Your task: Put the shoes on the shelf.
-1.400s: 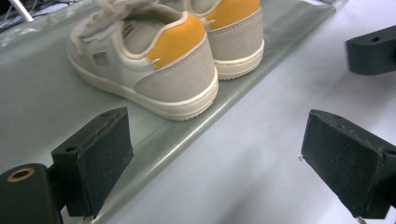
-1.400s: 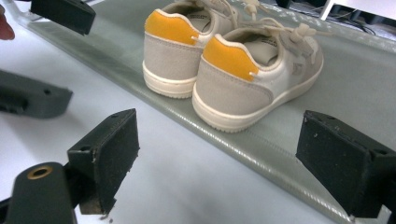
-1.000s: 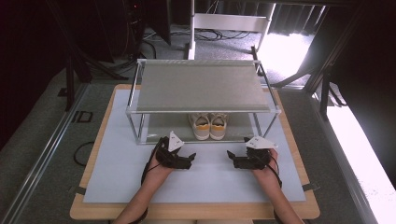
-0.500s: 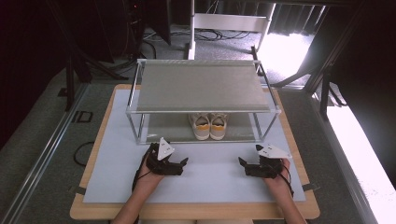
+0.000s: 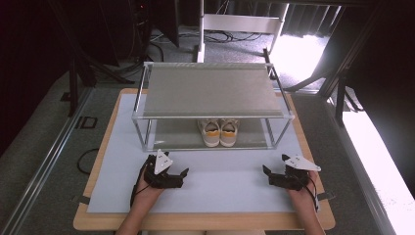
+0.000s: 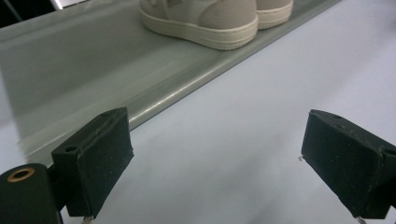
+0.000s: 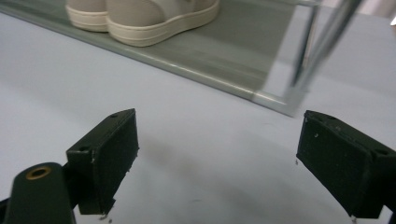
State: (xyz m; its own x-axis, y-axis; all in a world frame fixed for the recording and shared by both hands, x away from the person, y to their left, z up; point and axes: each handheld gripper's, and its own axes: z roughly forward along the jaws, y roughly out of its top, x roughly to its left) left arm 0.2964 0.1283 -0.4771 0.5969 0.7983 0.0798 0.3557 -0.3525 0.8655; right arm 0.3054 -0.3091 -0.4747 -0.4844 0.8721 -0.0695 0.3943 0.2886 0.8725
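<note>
Both jaws stand wide w/ nothing between them – left hand-held gripper (image 5: pixel 182 174) and right hand-held gripper (image 5: pixel 266 174) each rest low on the surface (image 5: pixel 220 181), apart from one another. The pair of shoes (image 5: pixel 219 132) sits ahead of both, on the bottom shelf of the rack (image 5: pixel 213 90), between the 2 grippers' lines of sight: up and to the right in the left gripper view (image 6: pixel 205 21), up and to the left in the right gripper view (image 7: pixel 144 16).

Risks, as I judge them:
- Going in for the shoes, a jaw could catch the shelf's front lip or the metal post (image 7: pixel 313 51) near the right gripper – rack is light-looking, prob. slides or tips.
- Low clearance under the top shelf; a gripper's grey plate may knock it on the way in or out.
- Shoes sit touching side by side, so a grab on 1 may drag or topple the other.
- Soft uppers could squash and slip from a shallow pinch.

Surface: pale blue-grey mat over a wood board, otherwise bare around the grippers. Room: dark, grey carpet, cables and stand legs beyond the rack, strong daylight at far right.
</note>
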